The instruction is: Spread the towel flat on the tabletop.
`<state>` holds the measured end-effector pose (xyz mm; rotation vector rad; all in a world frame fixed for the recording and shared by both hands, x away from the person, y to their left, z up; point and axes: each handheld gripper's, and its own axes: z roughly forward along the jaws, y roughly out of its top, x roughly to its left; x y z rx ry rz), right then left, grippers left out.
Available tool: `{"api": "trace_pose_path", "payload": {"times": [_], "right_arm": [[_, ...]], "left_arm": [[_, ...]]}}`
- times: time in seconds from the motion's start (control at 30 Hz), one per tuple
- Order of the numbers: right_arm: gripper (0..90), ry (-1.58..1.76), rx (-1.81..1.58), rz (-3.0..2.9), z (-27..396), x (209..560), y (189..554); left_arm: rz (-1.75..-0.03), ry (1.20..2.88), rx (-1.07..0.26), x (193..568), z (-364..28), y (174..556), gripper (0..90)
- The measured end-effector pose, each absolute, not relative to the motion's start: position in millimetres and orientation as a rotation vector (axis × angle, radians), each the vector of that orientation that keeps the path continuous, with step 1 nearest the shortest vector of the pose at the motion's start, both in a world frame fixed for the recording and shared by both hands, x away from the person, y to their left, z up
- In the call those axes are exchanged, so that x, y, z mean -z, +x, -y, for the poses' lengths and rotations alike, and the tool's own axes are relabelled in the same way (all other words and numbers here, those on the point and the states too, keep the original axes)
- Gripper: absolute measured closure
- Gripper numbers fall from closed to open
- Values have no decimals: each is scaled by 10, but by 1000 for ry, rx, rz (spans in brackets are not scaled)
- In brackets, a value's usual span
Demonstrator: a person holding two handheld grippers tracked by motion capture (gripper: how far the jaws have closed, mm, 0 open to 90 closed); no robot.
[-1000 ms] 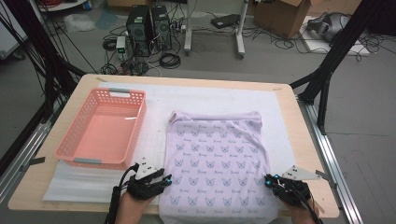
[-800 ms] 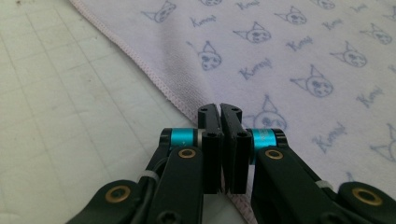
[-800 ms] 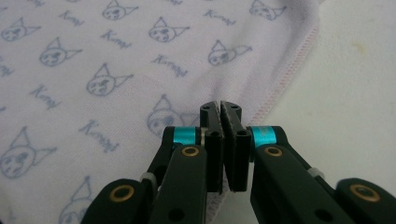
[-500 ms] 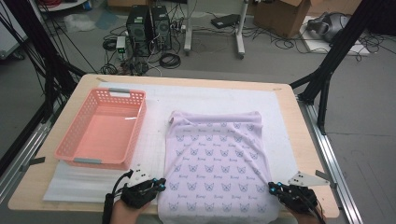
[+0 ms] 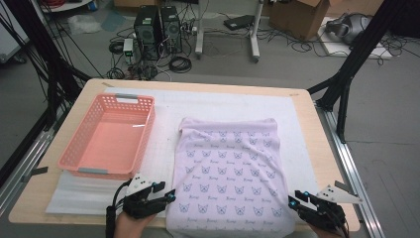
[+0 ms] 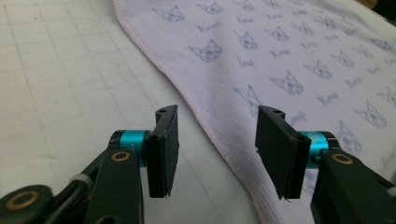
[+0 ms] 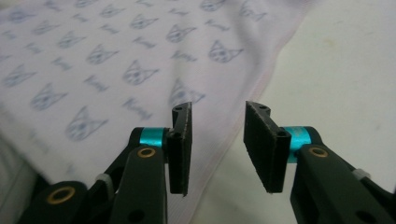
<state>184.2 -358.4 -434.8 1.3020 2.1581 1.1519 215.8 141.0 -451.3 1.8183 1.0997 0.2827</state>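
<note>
A lavender cloth [image 5: 230,173] printed with small cat faces lies flat on the white mat, its near edge at the table's front. My left gripper [image 5: 168,196] sits at the cloth's near left corner. In the left gripper view its jaws [image 6: 215,140] stand open, having just been opening, with the cloth's [image 6: 289,60] hem on the mat below the gap and nothing pinched. My right gripper [image 5: 293,201] is at the near right corner. Its jaws [image 7: 217,140] have likewise just been opening and stand apart over the cloth's [image 7: 116,60] edge, gripping nothing.
A pink plastic basket [image 5: 106,134] stands on the left half of the table, with nothing in it. The white gridded mat [image 5: 208,106] covers most of the wooden tabletop [image 5: 317,148]. Computers, cables and a cardboard box sit on the floor beyond the far edge.
Both pairs of jaws were shut at the cloth's near corners and now stand open off it. Both hands have drawn back slightly toward the table's front edge. The cloth lies still.
</note>
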Motion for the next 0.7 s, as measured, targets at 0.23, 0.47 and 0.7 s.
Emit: {"api": "trace_pose_path", "payload": {"times": [0.23,0.47,0.7], "right_arm": [[588,1291,-1034,-2228,3399,4487,2020],[861,1336,-1078,-2220,3425,4486,1987],[867,1296,-1075,-2296,3485,4441,1809]], "left_arm": [[-1063,1875,-245,4558,-1288,2272,462],[-1037,1944,-378,4553,-1200,2177,858],[-1028,1934,-271,4539,-1350,1971,860]]}}
